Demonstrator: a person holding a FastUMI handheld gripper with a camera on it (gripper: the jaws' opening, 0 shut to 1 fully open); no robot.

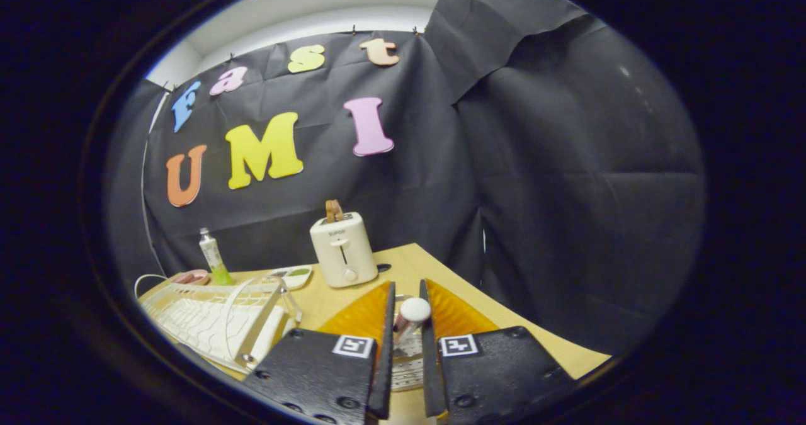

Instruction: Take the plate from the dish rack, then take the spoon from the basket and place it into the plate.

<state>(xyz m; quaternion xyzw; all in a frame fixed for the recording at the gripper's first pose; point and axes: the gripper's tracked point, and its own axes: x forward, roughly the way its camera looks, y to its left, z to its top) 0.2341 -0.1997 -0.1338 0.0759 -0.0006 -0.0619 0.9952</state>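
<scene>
Spoon (410,319) pinched between nearly closed fingers of gripper (407,299), above basket (403,365).
Both fingers press the spoon; its white end points up and ahead, handle slanting down between them toward the mesh basket below. Plate: cannot tell where it lies. Dish rack (214,318) sits to the left on the wooden table (466,299); toaster (343,249) beyond, black cloth wall behind.

Bench (403,264), light wood. Toaster (343,250), cream, upright well beyond the fingers, one browned slice of bread (334,211) standing in its slot. Small tray (291,276), pale, lying just left of the toaster. Tube (213,256), white with green base, upright, farther left. Pink bowl (191,277) beside the tube.
</scene>
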